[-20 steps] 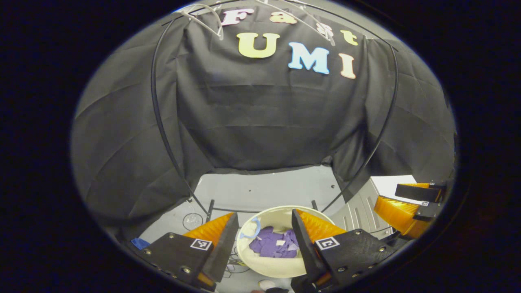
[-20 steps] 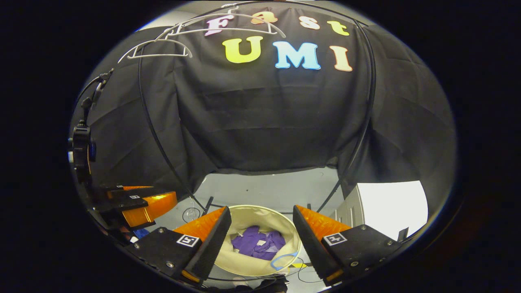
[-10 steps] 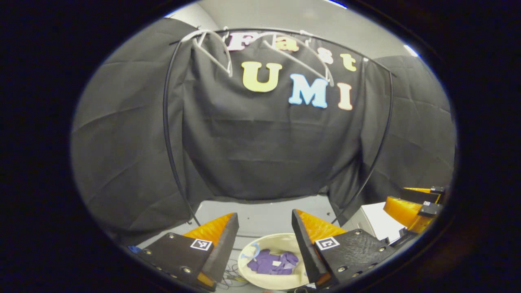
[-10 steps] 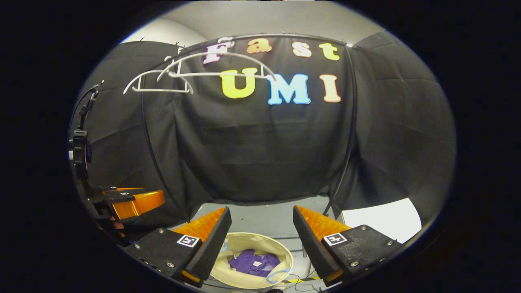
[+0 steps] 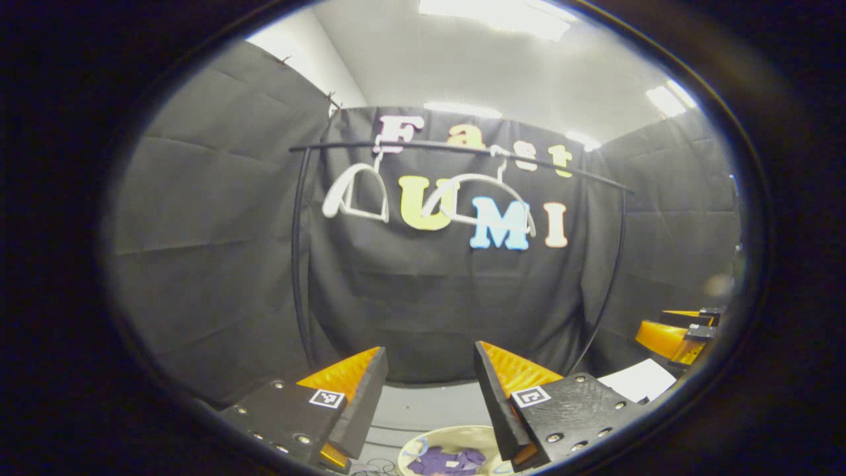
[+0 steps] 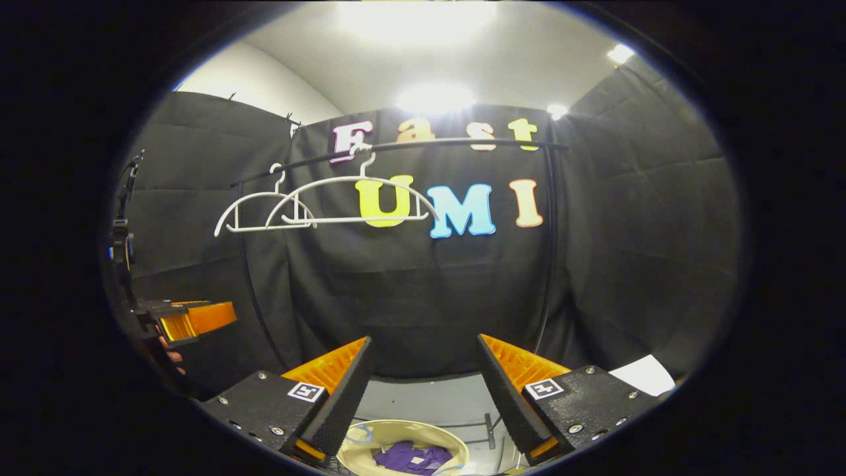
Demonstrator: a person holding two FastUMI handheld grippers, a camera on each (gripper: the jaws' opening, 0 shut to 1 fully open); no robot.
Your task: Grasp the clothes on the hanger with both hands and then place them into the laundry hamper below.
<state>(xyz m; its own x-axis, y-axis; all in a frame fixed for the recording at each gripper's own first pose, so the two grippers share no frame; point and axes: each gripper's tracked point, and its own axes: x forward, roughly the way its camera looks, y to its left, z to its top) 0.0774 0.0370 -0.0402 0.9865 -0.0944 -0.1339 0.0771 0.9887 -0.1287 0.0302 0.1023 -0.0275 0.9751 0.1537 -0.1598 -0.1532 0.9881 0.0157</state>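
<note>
1. Right gripper view: purple clothes (image 6: 413, 457) lie in the laundry hamper (image 6: 401, 435) below; two hangers (image 6: 344, 201) hang bare.
2. Left tongs (image 5: 429, 370) and right tongs (image 6: 423, 360) gape wide, empty.
3. Placing looks finished; next likely needs only withdrawal.

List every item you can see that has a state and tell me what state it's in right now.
Left gripper: open, holding nothing.
Right gripper: open, holding nothing.
Two white hangers: bare, hooked on the rail.
Garment rail: carrying the two hangers, no clothes on it.
Laundry hamper: open-topped, with clothing inside.
Purple clothing: crumpled in the hamper.
</note>
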